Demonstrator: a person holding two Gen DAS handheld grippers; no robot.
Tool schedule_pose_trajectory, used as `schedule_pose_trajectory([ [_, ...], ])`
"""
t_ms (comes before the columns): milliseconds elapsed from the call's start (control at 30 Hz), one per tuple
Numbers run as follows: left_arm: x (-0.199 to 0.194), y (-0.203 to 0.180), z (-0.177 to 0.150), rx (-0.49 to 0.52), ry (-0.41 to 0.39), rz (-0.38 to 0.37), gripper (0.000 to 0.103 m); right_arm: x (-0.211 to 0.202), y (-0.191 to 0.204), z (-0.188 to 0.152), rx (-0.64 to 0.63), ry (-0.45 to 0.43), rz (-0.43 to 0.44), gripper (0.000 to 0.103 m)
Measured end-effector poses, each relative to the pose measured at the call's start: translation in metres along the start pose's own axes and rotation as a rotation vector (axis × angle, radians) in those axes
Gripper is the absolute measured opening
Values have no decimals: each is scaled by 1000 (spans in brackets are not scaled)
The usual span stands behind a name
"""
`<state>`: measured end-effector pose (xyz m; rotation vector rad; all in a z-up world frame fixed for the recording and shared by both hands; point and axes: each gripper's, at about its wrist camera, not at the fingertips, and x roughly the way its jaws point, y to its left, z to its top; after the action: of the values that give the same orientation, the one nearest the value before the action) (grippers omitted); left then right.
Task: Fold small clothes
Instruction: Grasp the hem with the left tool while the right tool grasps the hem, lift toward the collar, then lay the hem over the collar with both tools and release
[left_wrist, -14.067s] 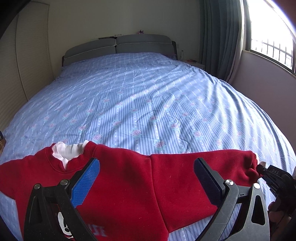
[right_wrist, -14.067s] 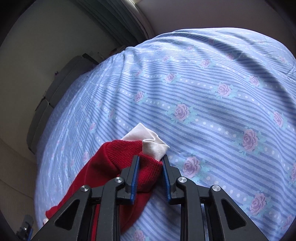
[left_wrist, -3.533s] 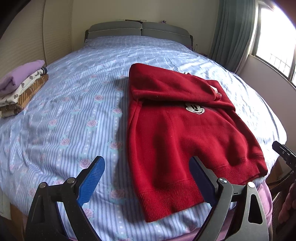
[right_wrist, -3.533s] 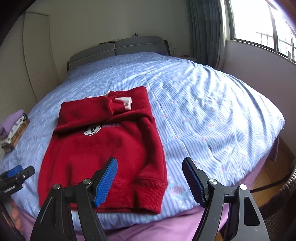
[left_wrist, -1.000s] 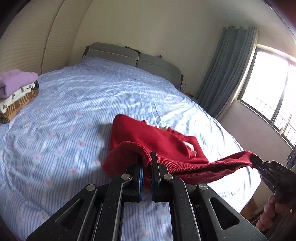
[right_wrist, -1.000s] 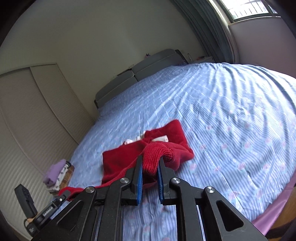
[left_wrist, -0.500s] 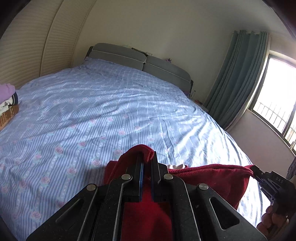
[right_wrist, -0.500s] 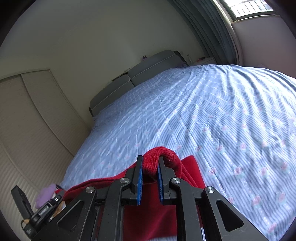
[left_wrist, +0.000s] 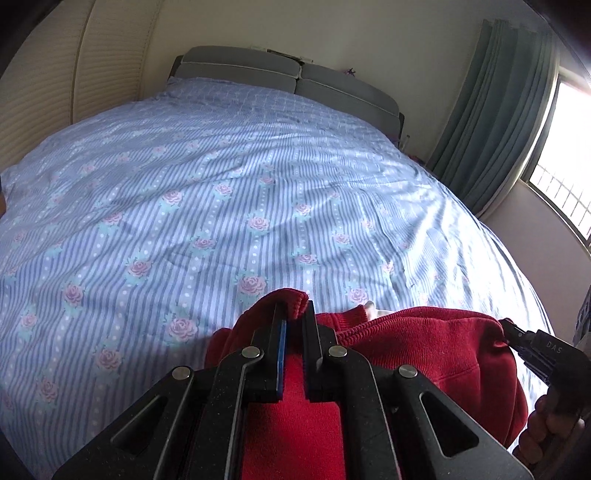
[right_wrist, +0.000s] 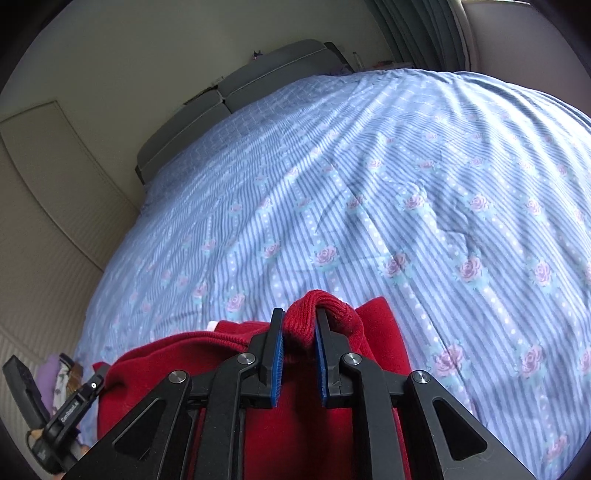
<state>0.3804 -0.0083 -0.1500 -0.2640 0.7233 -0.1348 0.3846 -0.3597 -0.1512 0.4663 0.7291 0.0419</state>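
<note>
The left gripper is pinching a ribbed hem corner of the small red knitted sweatshirt, its jaws nearly closed on the fabric, and the right gripper is clamping the other ribbed corner of the same garment in the same narrow way. The sweatshirt is lying bunched directly beneath and just ahead of both grippers, on the blue striped bedsheet with pink roses. The left wrist view is showing what the right one is not: the teal curtain and bright barred window far off to the right of the gripper, and the right gripper's black tip biting the red edge at the right of the frame, with the person's fingers wrapping its handle. The right wrist view alone is showing a pile of folded clothes, purple on top, low to the left of the gripper, partly hidden behind the left gripper's black body. Both views are taking in the grey padded headboard far ahead, past the open sheet. A scrap of white fabric is peeking out just beyond the red folds.
</note>
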Motion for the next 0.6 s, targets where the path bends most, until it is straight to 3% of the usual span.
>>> schedule_pose_trajectory([
  [133, -17, -4, 3, 33, 4, -15, 15, -22, 14, 2, -85, -52, -16, 31],
  [200, -30, -5, 3, 52, -5, -10, 29, -35, 21, 4, -129, -95, -53, 56],
  [233, -37, -5, 3, 61, -18, 7, 51, -43, 24, 5, -157, -117, -64, 59],
  [267, -44, -4, 2, 68, -32, 11, 64, -50, 27, 4, -185, -134, -74, 61],
  [400, -55, -1, 0, 115, -44, 28, 64, -62, 30, 2, -255, -140, -99, 61],
  [600, -20, 3, -4, 136, 101, -31, 64, -42, 16, 0, -272, -65, -105, 61],
])
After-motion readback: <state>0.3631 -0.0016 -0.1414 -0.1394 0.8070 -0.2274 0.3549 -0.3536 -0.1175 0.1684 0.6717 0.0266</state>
